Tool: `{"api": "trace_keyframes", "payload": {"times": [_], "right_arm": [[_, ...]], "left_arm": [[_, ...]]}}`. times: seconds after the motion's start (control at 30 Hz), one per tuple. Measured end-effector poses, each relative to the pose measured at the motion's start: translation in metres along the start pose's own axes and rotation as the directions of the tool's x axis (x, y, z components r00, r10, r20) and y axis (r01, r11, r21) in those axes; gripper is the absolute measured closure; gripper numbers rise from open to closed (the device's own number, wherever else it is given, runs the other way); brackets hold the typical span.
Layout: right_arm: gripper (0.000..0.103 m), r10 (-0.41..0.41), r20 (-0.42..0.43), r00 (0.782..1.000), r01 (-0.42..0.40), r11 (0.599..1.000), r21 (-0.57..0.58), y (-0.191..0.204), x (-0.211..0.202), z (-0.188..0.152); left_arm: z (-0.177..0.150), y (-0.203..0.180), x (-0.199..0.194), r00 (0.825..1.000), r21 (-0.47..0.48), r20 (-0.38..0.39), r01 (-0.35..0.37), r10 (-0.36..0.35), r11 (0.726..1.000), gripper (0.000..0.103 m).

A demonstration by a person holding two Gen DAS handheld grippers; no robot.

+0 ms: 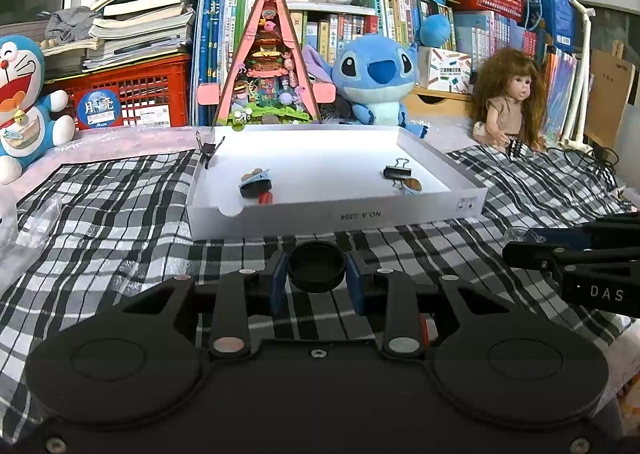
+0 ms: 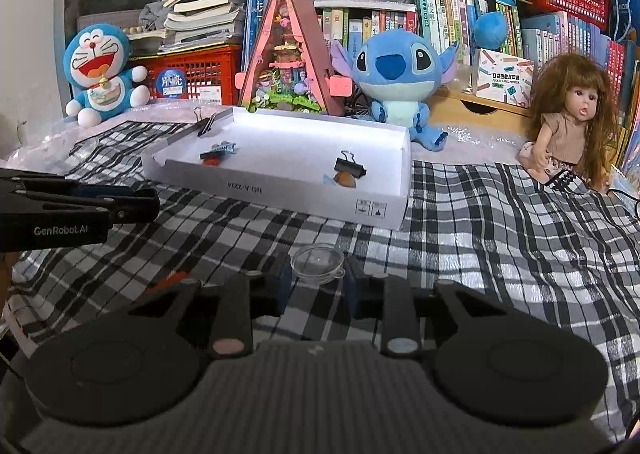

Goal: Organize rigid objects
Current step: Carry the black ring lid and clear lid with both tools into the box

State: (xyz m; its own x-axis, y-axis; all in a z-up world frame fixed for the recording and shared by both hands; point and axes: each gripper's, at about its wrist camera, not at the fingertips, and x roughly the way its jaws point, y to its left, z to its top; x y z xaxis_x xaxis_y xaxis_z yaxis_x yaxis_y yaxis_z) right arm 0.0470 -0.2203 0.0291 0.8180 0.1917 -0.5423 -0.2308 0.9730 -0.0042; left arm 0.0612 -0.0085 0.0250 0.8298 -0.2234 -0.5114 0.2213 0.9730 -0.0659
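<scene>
A black cap (image 1: 317,267) is pinched in the left tongs (image 1: 317,282), a clear dish (image 2: 318,260) in the right tongs (image 2: 318,282); the white tray (image 1: 332,214) lies straight ahead on the checked cloth (image 1: 120,214).

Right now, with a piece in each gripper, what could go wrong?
1. The left gripper pinches the round black cap only at its curved sides; it may squirt out.
2. The clear dome in the right gripper is thin and slick; it could slip or crack.
3. The white tray has a raised wall and clips inside; a low approach may snag.
</scene>
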Motion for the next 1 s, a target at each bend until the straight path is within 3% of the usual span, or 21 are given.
{"api": "trace_keyframes", "payload": {"times": [1.0], "right_arm": [[0.070,0.005,-0.020,1.000,-0.004,0.997,0.083,-0.018,0.043,0.057]], "left_arm": [[0.063,0.031,0.051,1.000,-0.084,-0.011,-0.026,0.025,0.996,0.073]]}}
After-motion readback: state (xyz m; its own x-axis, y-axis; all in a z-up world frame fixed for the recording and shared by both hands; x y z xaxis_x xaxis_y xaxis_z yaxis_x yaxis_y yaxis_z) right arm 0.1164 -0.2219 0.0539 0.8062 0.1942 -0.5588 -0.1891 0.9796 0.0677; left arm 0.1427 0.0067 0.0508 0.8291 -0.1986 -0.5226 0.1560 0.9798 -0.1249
